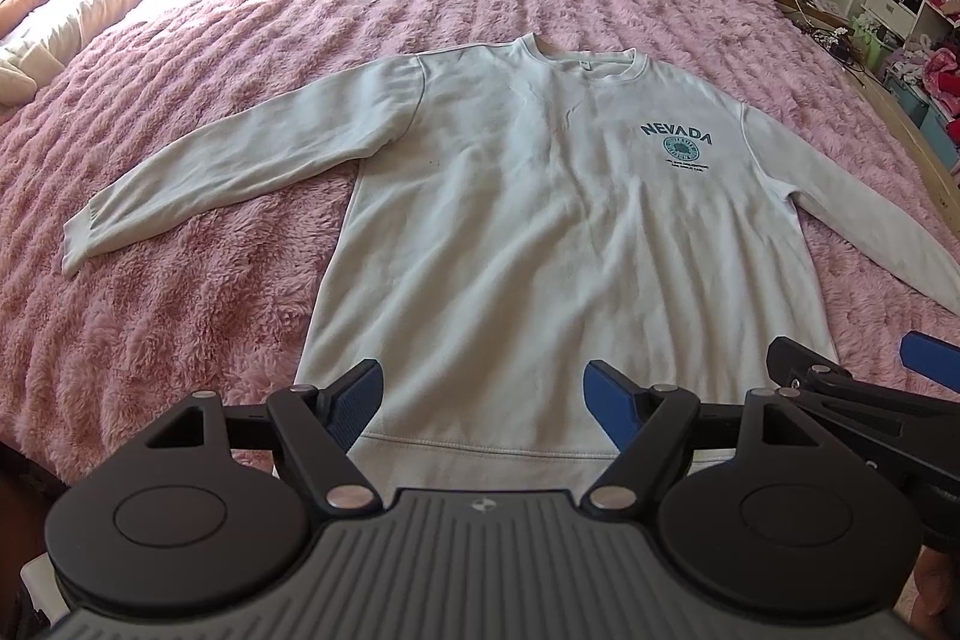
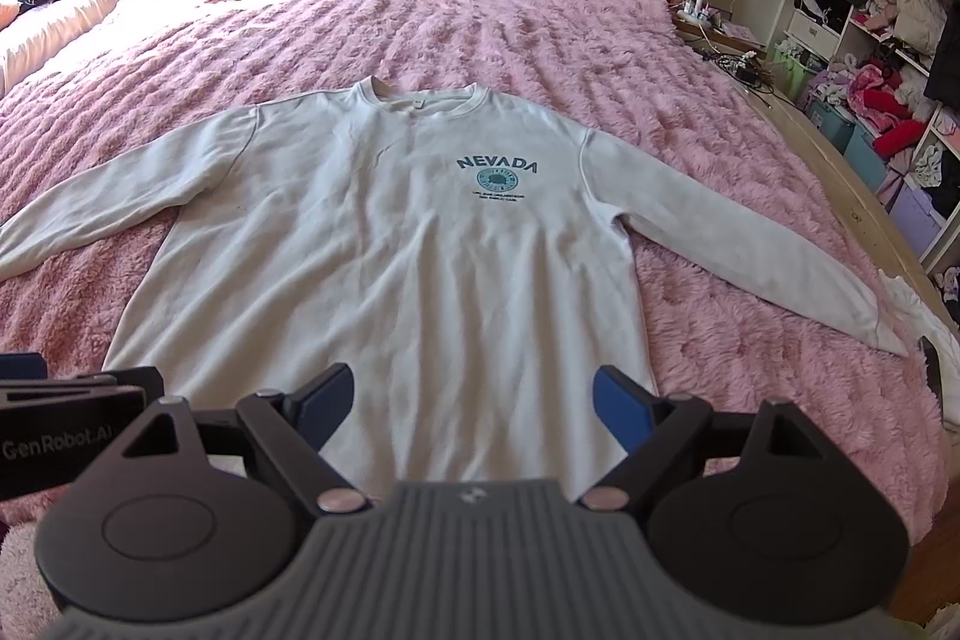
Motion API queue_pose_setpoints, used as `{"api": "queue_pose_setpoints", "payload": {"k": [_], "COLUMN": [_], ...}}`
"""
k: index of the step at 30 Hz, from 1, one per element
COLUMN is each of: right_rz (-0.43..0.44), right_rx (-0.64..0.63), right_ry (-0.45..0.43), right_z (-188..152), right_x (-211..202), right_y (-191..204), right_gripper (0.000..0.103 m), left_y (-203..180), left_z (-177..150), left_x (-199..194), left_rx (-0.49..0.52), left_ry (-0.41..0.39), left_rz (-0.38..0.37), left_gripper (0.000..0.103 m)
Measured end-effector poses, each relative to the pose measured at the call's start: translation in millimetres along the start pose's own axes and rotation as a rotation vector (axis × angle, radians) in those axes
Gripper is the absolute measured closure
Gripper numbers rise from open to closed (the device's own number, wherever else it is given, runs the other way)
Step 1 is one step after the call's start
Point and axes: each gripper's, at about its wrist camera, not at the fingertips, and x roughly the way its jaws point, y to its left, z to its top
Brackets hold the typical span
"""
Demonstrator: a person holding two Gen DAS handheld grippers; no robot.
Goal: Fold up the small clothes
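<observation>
The 2 tongs, left [image 1: 483,391] and right [image 2: 473,394], are held wide and empty over the near hem of the sweatshirt [image 2: 384,244], spread flat on the bed [image 2: 540,40]

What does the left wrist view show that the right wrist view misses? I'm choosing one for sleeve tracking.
Only the left wrist view shows the left sleeve cuff and the sweatshirt's hem band. Only the right wrist view shows the right sleeve cuff. Both share the spread sweatshirt, its NEVADA print, the pink bedspread, and open, empty left gripper and right gripper.
</observation>
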Motion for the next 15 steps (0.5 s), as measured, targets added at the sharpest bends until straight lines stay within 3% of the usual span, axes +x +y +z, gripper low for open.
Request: {"api": "queue_pose_setpoints", "payload": {"k": [15], "right_rz": [0.003], "right_rx": [-0.007], "right_ry": [0.004], "right_z": [0.1], "right_x": [0.1], "right_y": [3.0], "right_gripper": [0.02], "left_y": [-0.2], "left_z": [-2.7], "left_x": [1.6], "left_rx": [0.001], "left_ry": [0.002], "left_rz": [0.001], "left_gripper": [0.014]}}
